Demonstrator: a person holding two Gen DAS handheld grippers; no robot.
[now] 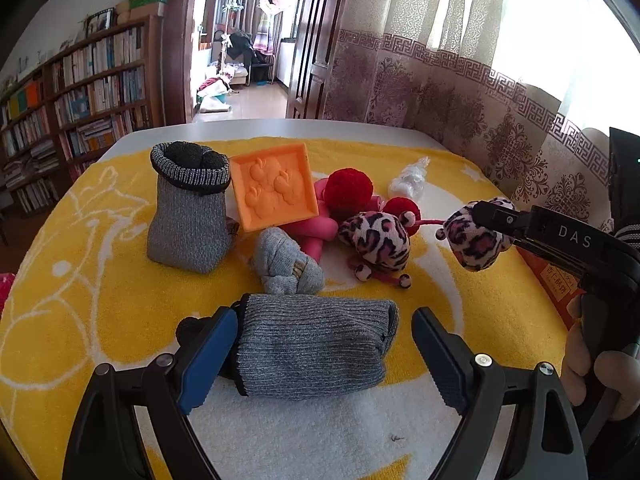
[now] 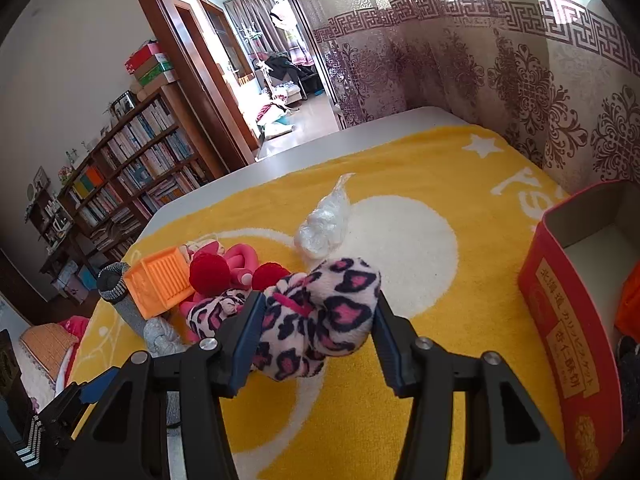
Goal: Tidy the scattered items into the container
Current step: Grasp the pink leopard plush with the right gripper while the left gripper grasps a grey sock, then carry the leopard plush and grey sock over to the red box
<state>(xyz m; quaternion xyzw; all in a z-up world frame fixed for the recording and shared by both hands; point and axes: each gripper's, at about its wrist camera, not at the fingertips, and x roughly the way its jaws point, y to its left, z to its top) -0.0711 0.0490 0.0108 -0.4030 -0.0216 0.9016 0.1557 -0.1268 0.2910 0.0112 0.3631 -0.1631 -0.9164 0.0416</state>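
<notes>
Crosswise, grey knit sleeve lies between open left gripper, cuff probably leftward

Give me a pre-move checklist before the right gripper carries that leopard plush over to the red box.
1. Right gripper clamped on the leopard plush: ok.
2. Plush lifted off the yellow towel: ok.
3. Red box open at the top: ok.
4. Room left inside the box: cannot tell, most of its interior is out of frame.
5. Left gripper away from the box: ok, open around the grey sock.
</notes>
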